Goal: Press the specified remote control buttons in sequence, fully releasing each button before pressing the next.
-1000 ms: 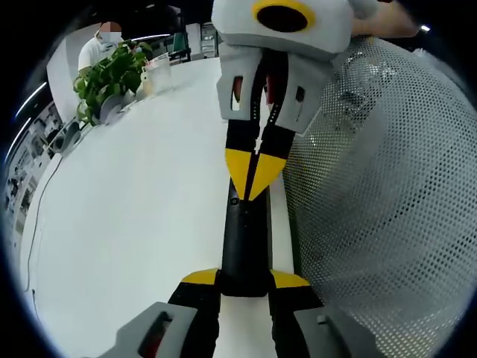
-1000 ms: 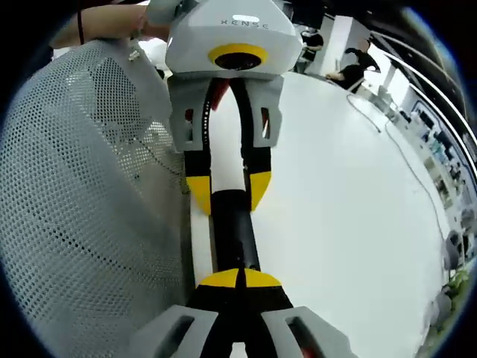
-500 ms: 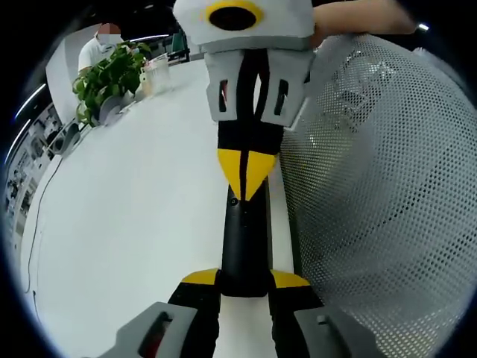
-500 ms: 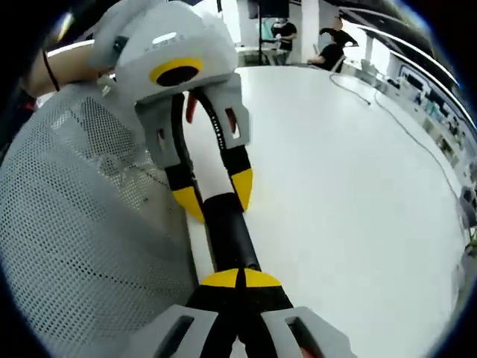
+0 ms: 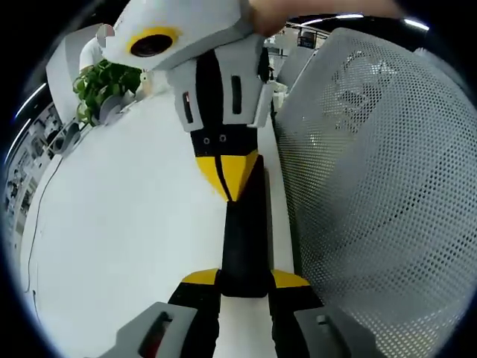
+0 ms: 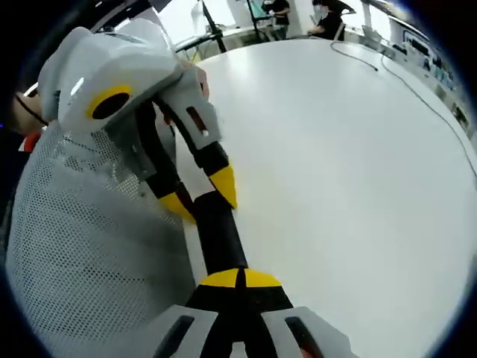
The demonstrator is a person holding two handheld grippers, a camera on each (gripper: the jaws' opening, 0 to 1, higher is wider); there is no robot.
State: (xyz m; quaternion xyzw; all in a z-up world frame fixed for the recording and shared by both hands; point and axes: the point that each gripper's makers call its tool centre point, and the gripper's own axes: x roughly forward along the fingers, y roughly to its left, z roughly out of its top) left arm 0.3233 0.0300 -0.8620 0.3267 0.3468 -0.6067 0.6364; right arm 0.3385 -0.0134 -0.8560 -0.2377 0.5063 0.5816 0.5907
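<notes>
In the left gripper view a black remote (image 5: 244,239) lies lengthwise between my left gripper's (image 5: 244,278) yellow-tipped jaws, which are shut on its near end. My right gripper (image 5: 227,175) comes down from the top, tilted to the left. It is shut, with its yellow tips together on the remote's far end. In the right gripper view my right gripper (image 6: 238,280) has its tips closed over the remote (image 6: 216,231). Beyond it, the left gripper (image 6: 200,198) clamps the other end.
The white table (image 5: 119,224) spreads to the left, and in the right gripper view the table (image 6: 335,164) spreads to the right. A white mesh surface (image 5: 373,186) stands close beside the remote. A potted plant (image 5: 104,78) sits at the far edge. A cable (image 6: 387,67) lies across the far tabletop.
The right gripper has swung and tilted to the left above the remote, with its shut tips staying at the remote's far end. The left gripper keeps its hold, and the right gripper view has rolled.
</notes>
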